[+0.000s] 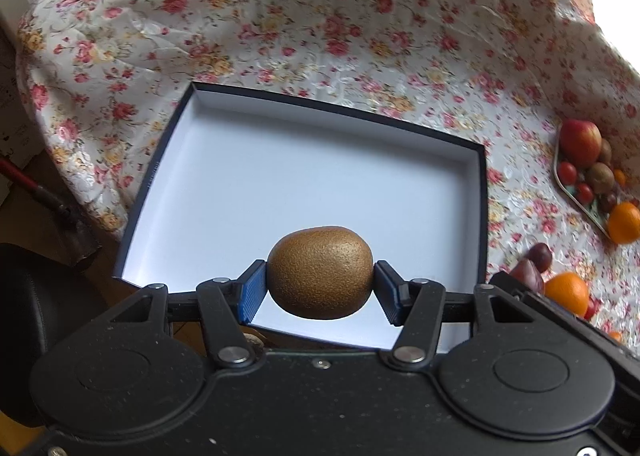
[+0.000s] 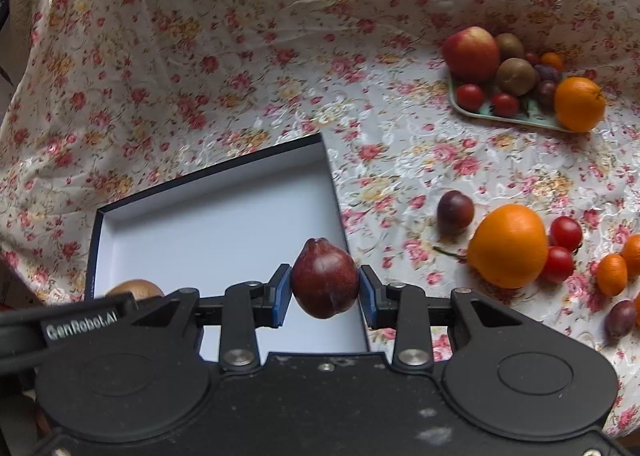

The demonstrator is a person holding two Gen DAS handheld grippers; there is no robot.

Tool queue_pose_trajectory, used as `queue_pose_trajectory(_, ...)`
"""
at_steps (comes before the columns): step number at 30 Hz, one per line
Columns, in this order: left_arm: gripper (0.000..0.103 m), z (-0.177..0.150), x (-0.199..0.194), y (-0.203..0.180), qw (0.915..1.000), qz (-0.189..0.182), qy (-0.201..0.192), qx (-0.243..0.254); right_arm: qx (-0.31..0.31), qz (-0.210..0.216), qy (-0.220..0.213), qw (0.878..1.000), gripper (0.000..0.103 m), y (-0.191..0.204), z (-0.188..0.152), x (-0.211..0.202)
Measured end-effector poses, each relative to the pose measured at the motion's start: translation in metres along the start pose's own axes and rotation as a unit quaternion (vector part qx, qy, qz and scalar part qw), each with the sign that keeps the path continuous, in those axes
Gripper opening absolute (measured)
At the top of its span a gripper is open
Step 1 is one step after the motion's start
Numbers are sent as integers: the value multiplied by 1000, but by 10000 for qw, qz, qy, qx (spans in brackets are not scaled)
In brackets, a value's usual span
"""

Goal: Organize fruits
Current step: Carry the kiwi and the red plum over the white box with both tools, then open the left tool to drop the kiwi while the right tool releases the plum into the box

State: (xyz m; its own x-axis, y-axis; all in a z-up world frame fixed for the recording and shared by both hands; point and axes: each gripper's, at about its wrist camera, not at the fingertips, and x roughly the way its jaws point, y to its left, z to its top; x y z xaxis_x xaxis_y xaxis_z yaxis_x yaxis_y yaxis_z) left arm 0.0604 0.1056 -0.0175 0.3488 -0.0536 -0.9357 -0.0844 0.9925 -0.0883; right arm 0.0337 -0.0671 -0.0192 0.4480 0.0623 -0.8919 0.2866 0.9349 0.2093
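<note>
your left gripper (image 1: 320,288) was closed on a kiwi (image 1: 320,272); the blue fingers (image 1: 253,292) pressed on its two long ends, so the fruit lay crosswise between them, above the near part of the open box (image 1: 280,176). the kiwi looked firm but not hard, with a rough brown skin that gave good friction to the ribbed pads. i judged it light, and a grip on the ends was less stable than one across the middle, because the ends are rounded and the fruit could turn or slip out if you pressed more.

your right gripper (image 2: 325,288) was closed on a dark red plum (image 2: 325,280), held at its widest part with the pointed end up, over the right edge of the same box (image 2: 224,216). its skin looked smooth and shiny, so it was probably more slippery than the kiwi and also softer; a strong squeeze could bruise it. holding it at the widest part was the right place.

the box was white inside, with nothing lying on the part of its floor you could see. further right on the flowered surface (image 2: 240,76), an orange (image 2: 508,246), cherry tomatoes (image 2: 565,234) and another plum (image 2: 455,211) lay loose, well apart from the box. a tray (image 2: 520,118) at the far right carried an apple (image 2: 472,53), kiwis and more small fruit.
</note>
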Motion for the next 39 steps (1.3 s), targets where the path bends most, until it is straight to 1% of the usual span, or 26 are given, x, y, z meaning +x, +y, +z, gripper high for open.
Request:
queue_pose_trajectory(2,61,5,2,5,10000,80,2,-11,-35,22,10,10000,36,4,-1,2)
queue_pose_trajectory(4,61,8,3,9,9996,259,-57,-31,-63,26,13,10000,36,7,-1,5)
queue_pose_trajectory(7,61,11,6,19,9981,558,-110,-242,-88,20,41,10000,36,8,-3,5)
queue_pose_trajectory(10,61,13,12,33,9964,693,16,-494,-78,9,119,9999,36,8,-4,10)
queue_pose_trajectory(14,61,13,15,46,9953,606,124,-745,-42,-2,247,9997,36,11,-4,18)
queue_pose_trajectory(16,61,12,14,46,9956,628,100,-683,-79,-25,271,9996,36,15,-6,22)
queue_pose_trajectory(20,61,12,17,38,9966,724,106,-373,-200,-52,307,9993,36,24,-8,29)
queue_pose_trajectory(23,61,13,18,42,9967,653,157,-465,-261,-60,367,9990,36,29,-11,34)
queue_pose_trajectory(28,62,14,17,48,9960,701,139,-536,-387,-57,430,9983,37,34,-14,38)
queue_pose_trajectory(30,61,15,16,49,9960,704,102,-540,-455,-69,421,9981,38,36,-14,39)
queue_pose_trajectory(31,59,15,14,49,9962,687,38,-532,-497,-94,410,9979,38,37,-15,39)
queue_pose_trajectory(34,59,15,7,46,9960,748,-211,-430,-601,-138,289,9977,38,40,-15,37)
queue_pose_trajectory(37,59,14,8,42,9968,707,-161,-345,-704,-160,148,9973,39,42,-15,33)
queue_pose_trajectory(39,59,15,9,41,9974,632,-123,-312,-737,-160,152,9970,40,43,-16,33)
